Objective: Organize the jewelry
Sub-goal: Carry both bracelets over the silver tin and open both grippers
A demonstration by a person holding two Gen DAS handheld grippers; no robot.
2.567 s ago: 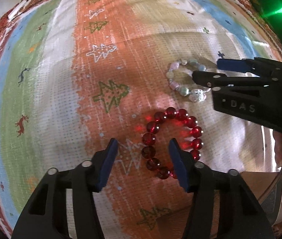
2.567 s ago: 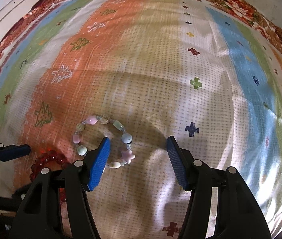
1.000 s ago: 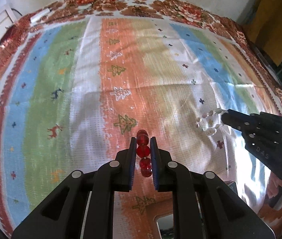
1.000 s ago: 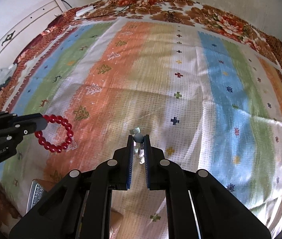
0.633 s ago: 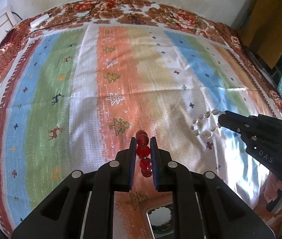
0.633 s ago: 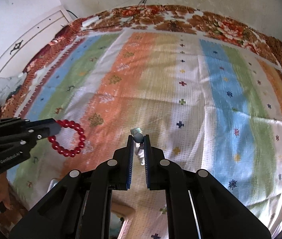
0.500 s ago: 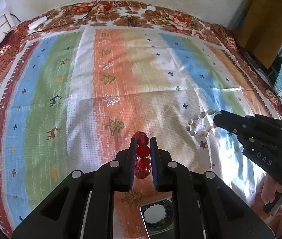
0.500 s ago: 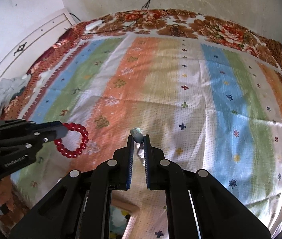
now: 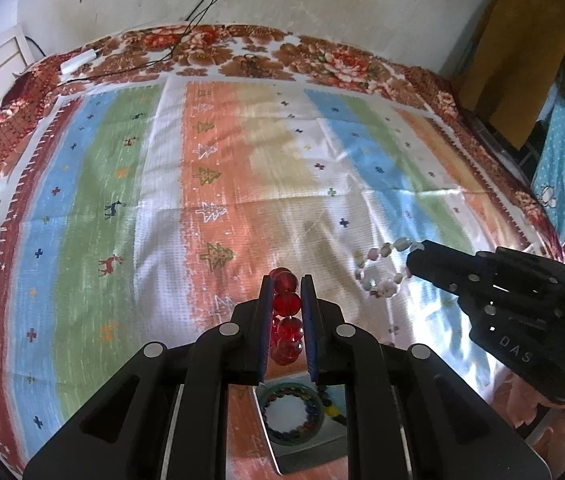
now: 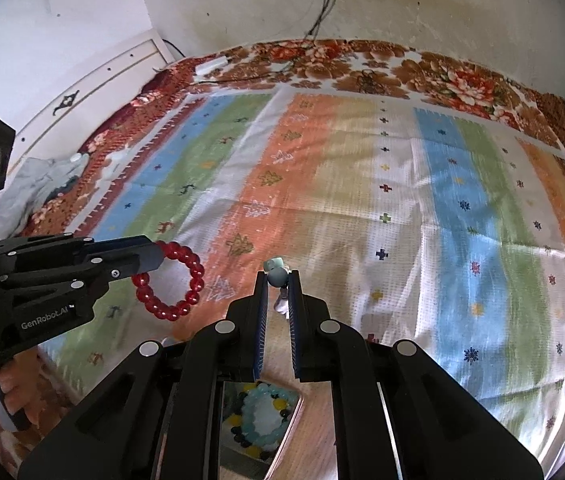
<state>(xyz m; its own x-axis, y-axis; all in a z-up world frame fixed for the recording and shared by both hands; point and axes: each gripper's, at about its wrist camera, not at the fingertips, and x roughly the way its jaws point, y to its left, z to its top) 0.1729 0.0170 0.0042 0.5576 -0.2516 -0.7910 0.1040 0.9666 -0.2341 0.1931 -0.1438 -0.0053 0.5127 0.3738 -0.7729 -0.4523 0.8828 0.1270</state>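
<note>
The wide striped bedspread with little trees and crosses is seen bare across its middle, so open room is left there. Below the jaws, a shiny metal tray already filled with bead bracelets is found. At the far edge, black cables and a white plug strip are laid.

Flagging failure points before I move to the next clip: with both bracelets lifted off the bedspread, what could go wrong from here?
1. The left gripper pinches the red glass-bead bracelet by only a few beads; the loop dangles free and might slip or swing.
2. The right gripper grips the pastel mixed-bead bracelet near one teal bead, so it could roll out.
3. The metal tray below already holds beaded bracelets; a drop might tangle or miss.
</note>
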